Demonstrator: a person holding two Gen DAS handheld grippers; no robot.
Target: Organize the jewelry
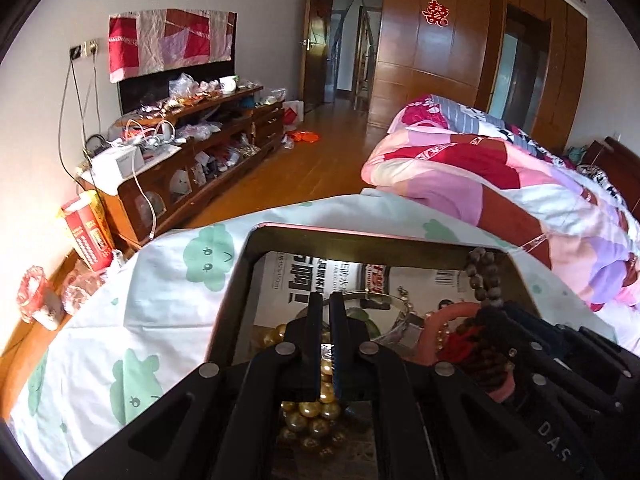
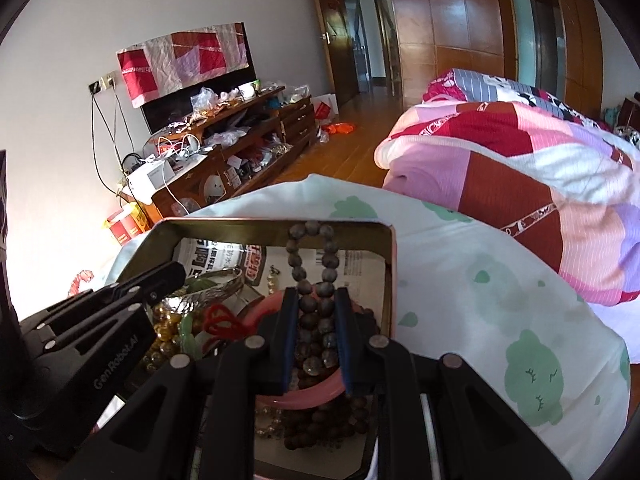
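A rectangular metal tin (image 1: pixel 244 264) lined with printed paper lies on a white cloth and holds mixed jewelry. My left gripper (image 1: pixel 326 300) reaches into it, nearly shut, with a gold pearl strand (image 1: pixel 316 412) between and under its fingers. A silver bangle (image 1: pixel 380 298) and a pink bangle (image 1: pixel 430 328) lie beside it. My right gripper (image 2: pixel 318 296) is part open around a dark wooden bead strand (image 2: pixel 316 280) that loops up over the tin's far wall (image 2: pixel 248 228). The pink bangle (image 2: pixel 304 398) lies under it. The left gripper's fingers (image 2: pixel 160 278) show at the left.
The white cloth with green cartoon prints (image 2: pixel 500 320) covers the surface around the tin. A folded pink and red quilt (image 2: pixel 520 168) lies to the right. A cluttered wooden cabinet (image 1: pixel 192 148) stands along the left wall. Red boxes (image 1: pixel 86 228) stand at the left edge.
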